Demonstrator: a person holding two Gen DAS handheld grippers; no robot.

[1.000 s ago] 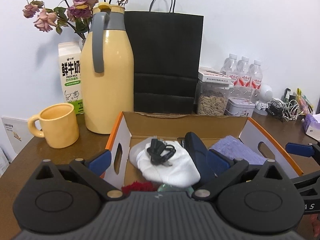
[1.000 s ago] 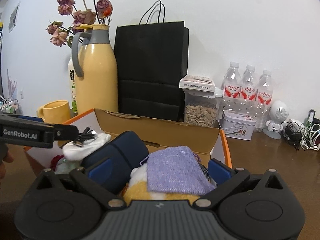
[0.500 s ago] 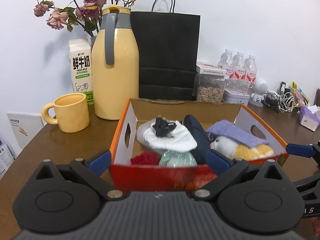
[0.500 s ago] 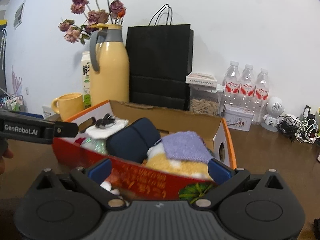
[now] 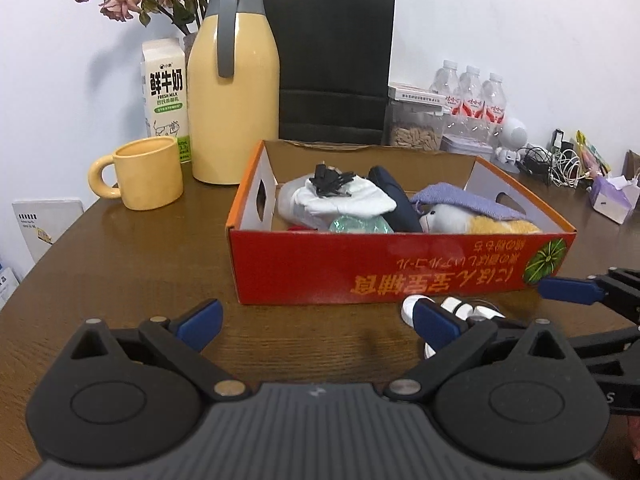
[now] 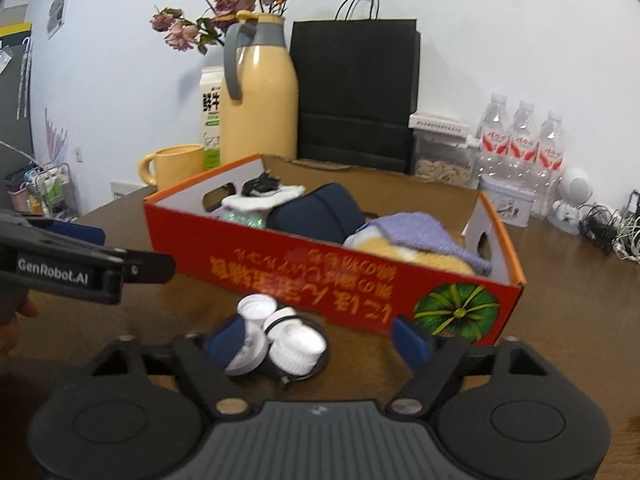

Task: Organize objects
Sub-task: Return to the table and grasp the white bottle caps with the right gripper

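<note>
A red-orange cardboard box (image 5: 400, 264) (image 6: 304, 268) stands on the brown table, holding a white cloth with a black cable (image 5: 340, 196), a navy pouch (image 6: 316, 210), a purple cloth (image 6: 412, 228) and a yellow-white plush toy (image 5: 476, 220). A cluster of small white capped bottles (image 6: 288, 340) (image 5: 456, 306) lies in front of the box. The jaws of my right gripper (image 6: 320, 342) are closing around this cluster, and its pads do not visibly press on it. My left gripper (image 5: 318, 324) is open over bare table, just left of the bottles.
Behind the box stand a yellow mug (image 5: 148, 172), a milk carton (image 5: 166, 92), a yellow thermos jug (image 5: 232, 96), a black paper bag (image 5: 332, 68), a seed jar (image 5: 416, 128) and water bottles (image 5: 472, 96). Tangled cables (image 5: 560, 164) and a tissue pack (image 5: 614, 198) sit at the far right.
Both grippers have drawn back from over the box and sunk toward the table. The box front and the white bottles have come into view. The right jaws have narrowed.
</note>
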